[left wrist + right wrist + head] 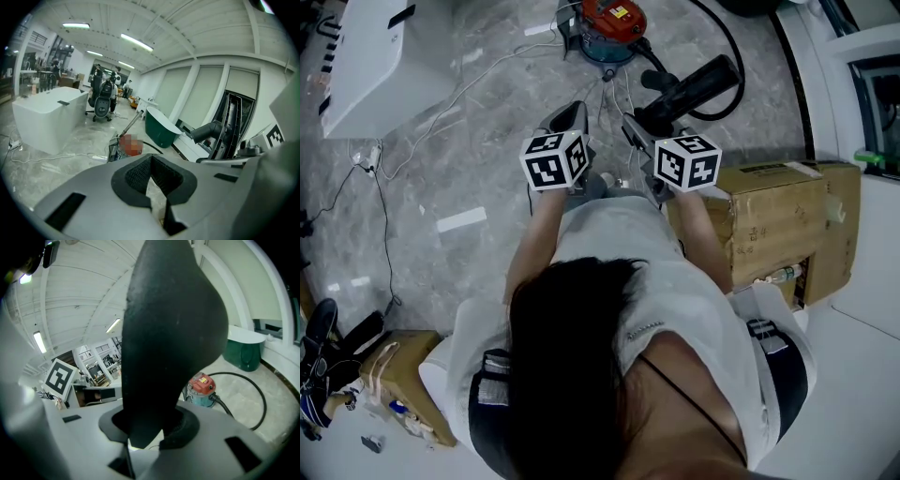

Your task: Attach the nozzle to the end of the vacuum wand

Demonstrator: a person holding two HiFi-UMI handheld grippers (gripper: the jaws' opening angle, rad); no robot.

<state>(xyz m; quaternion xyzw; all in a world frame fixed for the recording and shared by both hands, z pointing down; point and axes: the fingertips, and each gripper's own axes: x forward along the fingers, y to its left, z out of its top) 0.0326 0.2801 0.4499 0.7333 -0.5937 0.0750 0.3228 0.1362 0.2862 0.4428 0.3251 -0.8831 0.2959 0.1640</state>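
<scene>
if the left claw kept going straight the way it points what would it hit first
Left claw: probably the floor just short of the red vacuum canister, or the canister itself; depth unclear.

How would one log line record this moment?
left gripper: shut, empty | right gripper: shut on black part | vacuum: on floor
</scene>
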